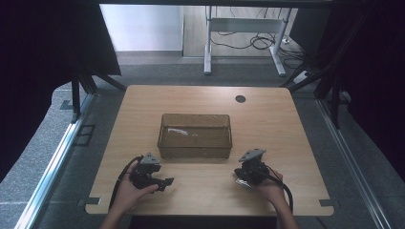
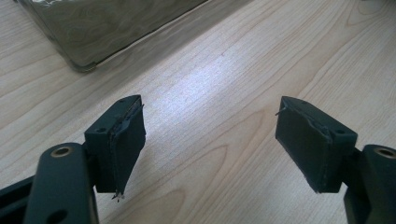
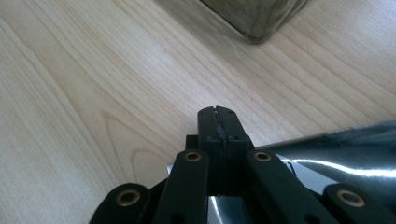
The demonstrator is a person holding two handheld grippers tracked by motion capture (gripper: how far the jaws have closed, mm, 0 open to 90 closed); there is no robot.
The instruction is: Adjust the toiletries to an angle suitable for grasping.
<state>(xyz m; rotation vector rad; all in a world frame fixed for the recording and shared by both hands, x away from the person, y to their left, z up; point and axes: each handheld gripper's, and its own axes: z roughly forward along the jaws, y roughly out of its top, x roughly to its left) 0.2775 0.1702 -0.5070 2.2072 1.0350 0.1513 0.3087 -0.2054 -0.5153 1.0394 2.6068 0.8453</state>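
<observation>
A clear brownish plastic bin [image 1: 195, 143] stands in the middle of the wooden table [image 1: 267, 124], with a small white scrap [image 1: 177, 131] on its floor. My left gripper [image 1: 165, 182] rests near the front edge, left of centre, pointing right. Its jaws stand wide open [image 2: 210, 144] over bare wood, with the bin's corner [image 2: 107, 28] beyond them. My right gripper [image 1: 240, 175] sits front right of the bin, its jaws pressed together [image 3: 218, 122]. A shiny dark foil sheet [image 3: 341, 151] lies under and beside it. I cannot tell whether the jaws pinch the sheet.
A round cable hole [image 1: 240, 98] sits near the table's far right edge. Dark curtains hang on both sides, and a white desk frame [image 1: 243, 28] with cables stands on the floor beyond. The bin's near corner [image 3: 254, 16] lies ahead of the right gripper.
</observation>
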